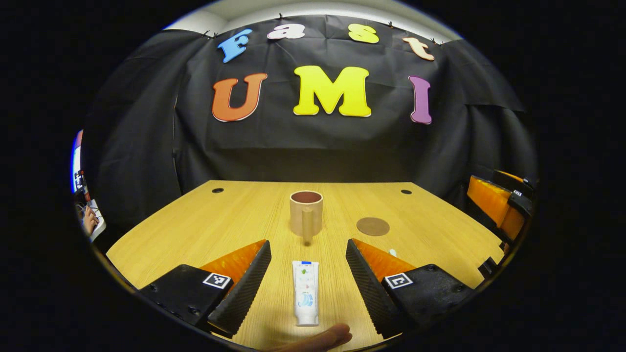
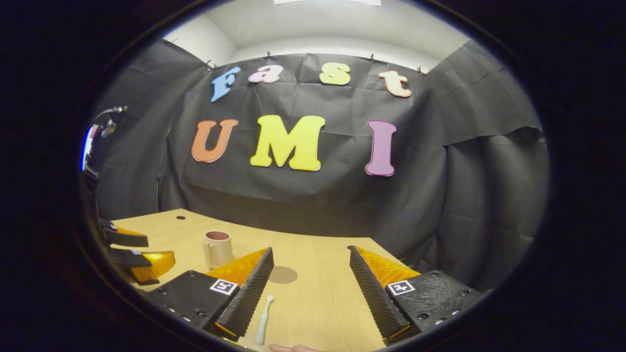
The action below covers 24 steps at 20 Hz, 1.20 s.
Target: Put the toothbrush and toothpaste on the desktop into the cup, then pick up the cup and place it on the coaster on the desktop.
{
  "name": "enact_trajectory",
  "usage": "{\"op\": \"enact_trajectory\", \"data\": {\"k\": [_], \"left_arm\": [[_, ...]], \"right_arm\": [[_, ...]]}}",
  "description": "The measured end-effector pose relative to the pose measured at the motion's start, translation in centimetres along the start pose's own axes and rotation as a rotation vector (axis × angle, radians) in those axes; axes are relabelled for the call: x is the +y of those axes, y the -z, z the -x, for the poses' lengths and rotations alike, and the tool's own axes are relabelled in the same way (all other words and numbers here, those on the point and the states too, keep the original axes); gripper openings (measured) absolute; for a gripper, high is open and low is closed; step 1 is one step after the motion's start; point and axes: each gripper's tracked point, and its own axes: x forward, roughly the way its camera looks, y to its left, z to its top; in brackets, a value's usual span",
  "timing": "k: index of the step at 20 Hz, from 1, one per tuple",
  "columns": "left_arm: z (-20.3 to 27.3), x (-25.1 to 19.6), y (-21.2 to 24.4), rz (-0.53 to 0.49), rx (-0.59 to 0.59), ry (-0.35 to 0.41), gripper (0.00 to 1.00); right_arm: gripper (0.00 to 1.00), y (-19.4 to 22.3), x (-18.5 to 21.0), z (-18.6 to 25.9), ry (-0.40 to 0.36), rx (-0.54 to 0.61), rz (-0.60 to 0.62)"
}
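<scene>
- Your left tool [image 1: 308, 264] is spread wide and holds nothing; the toothpaste [image 1: 305, 292] lies flat on the surface [image 1: 205, 220] between its fingers.
- Your right tool [image 2: 310, 274] gapes empty beside the toothbrush [image 2: 263, 320].
- Left to do: both into the cup [image 1: 306, 212], which stands off the coaster [image 1: 372, 226].

On my left gripper view, the toothpaste [image 1: 305, 292] lay on the desk [image 1: 220, 220], the cup [image 1: 306, 212] behind it, the coaster [image 1: 372, 226] right of the cup.
</scene>
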Motion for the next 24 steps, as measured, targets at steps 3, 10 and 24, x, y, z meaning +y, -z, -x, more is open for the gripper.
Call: {"op": "enact_trajectory", "data": {"k": [3,10,24], "left_arm": [[-1.0,-0.1,3.5,0.025,0.14,-0.005,0.98],[-1.0,-1.0,8.5,0.022,0.358,0.047,0.99],[-1.1,-0.1,11.4,-0.035,0.401,0.024,0.91]], "right_arm": [[0.95,0.3,-0.3,-0.3,0.006,0.011,-0.006],[0.95,1.0,-0.2,-0.6,0.0,0.043,-0.021],[0.95,2.5,0.4,-1.0,-0.01,0.09,-0.016]]}}
